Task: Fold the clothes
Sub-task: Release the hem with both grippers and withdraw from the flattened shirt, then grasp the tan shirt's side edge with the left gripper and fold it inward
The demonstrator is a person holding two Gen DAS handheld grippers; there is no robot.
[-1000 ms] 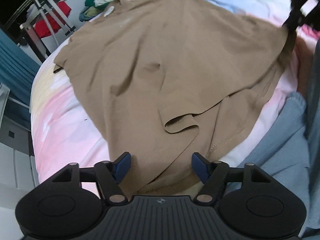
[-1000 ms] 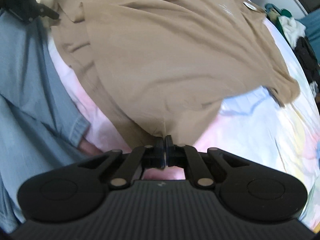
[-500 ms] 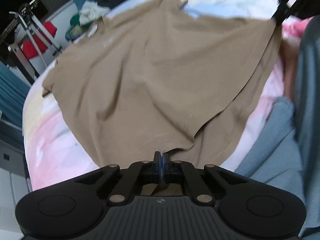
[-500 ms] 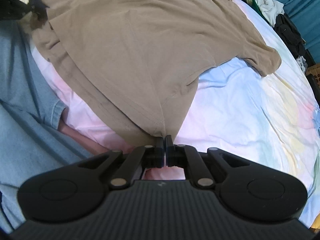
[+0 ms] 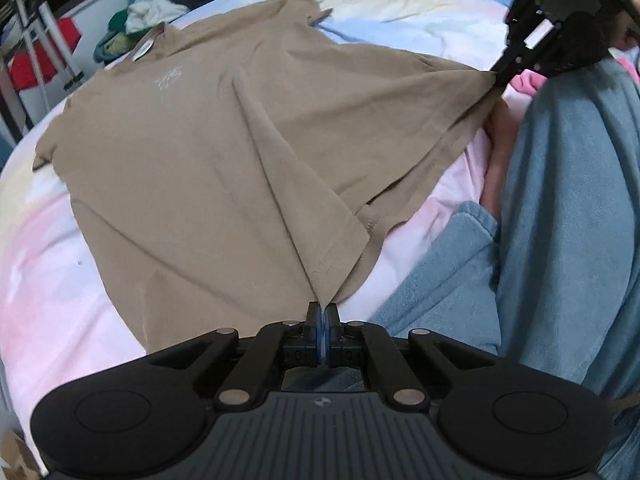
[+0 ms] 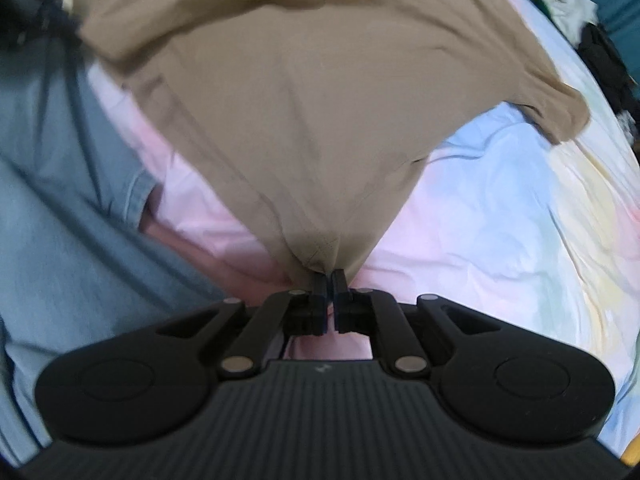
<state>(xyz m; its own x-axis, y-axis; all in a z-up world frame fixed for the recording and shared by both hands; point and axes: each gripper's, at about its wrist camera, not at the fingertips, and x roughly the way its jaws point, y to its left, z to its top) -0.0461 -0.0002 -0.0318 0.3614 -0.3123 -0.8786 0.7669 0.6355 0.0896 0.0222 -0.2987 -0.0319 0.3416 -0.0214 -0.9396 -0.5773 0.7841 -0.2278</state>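
A tan T-shirt (image 5: 224, 148) lies spread on a pastel bed sheet (image 5: 44, 264), collar at the far end. My left gripper (image 5: 322, 312) is shut on one bottom hem corner. My right gripper (image 6: 330, 278) is shut on the other hem corner of the shirt (image 6: 312, 112), and also shows in the left wrist view (image 5: 500, 76) at the upper right. The hem is lifted and stretched taut between the two grippers. The left gripper shows blurred at the upper left of the right wrist view (image 6: 60, 28).
The person's blue jeans-clad legs (image 5: 560, 240) lie along the near side of the bed. A pile of clothes (image 5: 136, 24) sits at the far end, also in the right wrist view (image 6: 568, 4). A metal rack with a red item (image 5: 36, 60) stands beyond the bed.
My left gripper closed on the hem corner and pulled it back. Both grippers lifted and drew the hem taut; the shirt flattened out.
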